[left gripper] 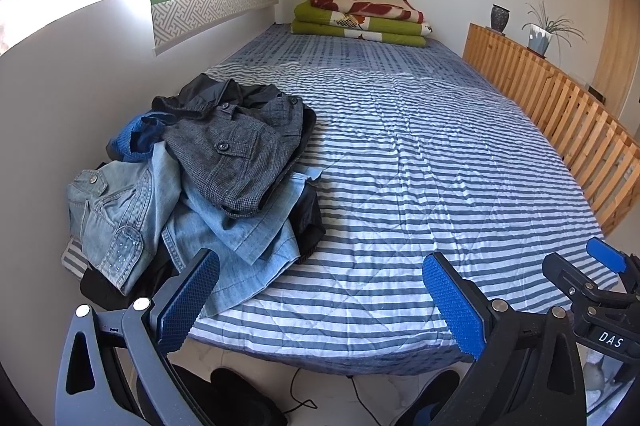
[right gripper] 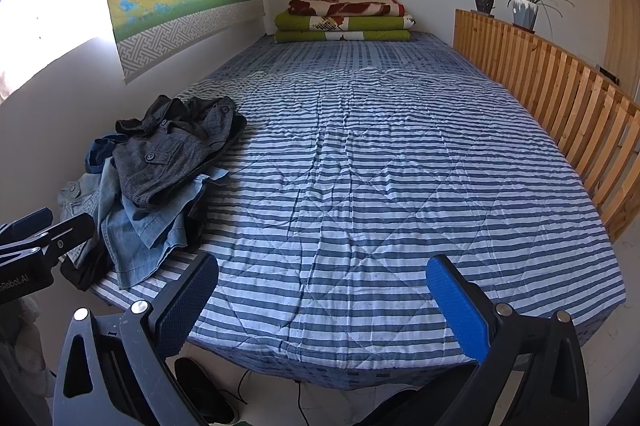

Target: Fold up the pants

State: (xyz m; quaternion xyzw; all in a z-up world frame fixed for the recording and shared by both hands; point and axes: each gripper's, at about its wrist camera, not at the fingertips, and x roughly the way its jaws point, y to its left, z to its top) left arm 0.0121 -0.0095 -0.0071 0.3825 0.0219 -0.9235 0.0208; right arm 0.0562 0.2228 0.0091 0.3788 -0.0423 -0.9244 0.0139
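Nothing folded yet: clothes pile [left gripper: 208, 182] sits crumpled at the bed [left gripper: 420, 186] near-left corner, left gripper [left gripper: 320, 302] and right gripper [right gripper: 322, 304] jaws apart, empty, off the near edge.

Unfolded pants lie heaped at the bed's [left gripper: 420, 154] near left corner: grey buttoned pair [left gripper: 236, 154] atop light blue jeans [left gripper: 132, 222].

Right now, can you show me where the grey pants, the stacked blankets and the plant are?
grey pants [left gripper: 236, 162]: left wrist view, buttoned pocket.
stacked blankets [left gripper: 360, 20]: left wrist view, green middle layer.
plant [right gripper: 525, 11]: right wrist view, pale pot.
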